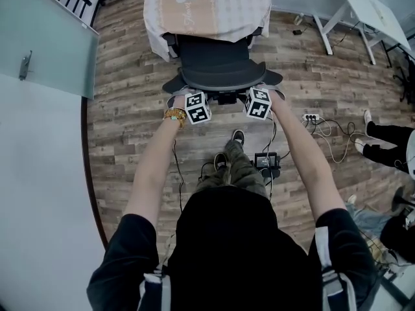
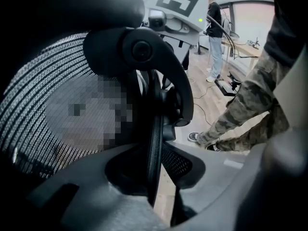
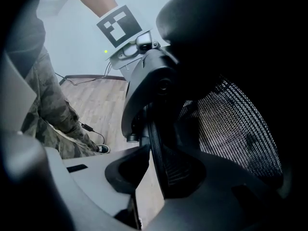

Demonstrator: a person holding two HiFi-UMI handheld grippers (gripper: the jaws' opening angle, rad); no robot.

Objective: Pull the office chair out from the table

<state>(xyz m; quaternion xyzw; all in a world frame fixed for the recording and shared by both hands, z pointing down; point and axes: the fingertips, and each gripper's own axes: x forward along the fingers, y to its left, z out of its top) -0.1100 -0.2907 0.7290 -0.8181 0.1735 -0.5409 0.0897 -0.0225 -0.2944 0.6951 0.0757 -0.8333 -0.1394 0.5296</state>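
Chair in left tool, right tool

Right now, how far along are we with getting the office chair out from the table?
Done: the left claw and right claw are each closed on the office chair's backrest rim. In hand: the pull from that grip. Left: the front of the seat lies under the cloth-covered table, so the chair has yet to come clear.

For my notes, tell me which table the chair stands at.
The cloth-covered table at top centre; the chair sits partly under its edge. The bare white table, far right, has none.
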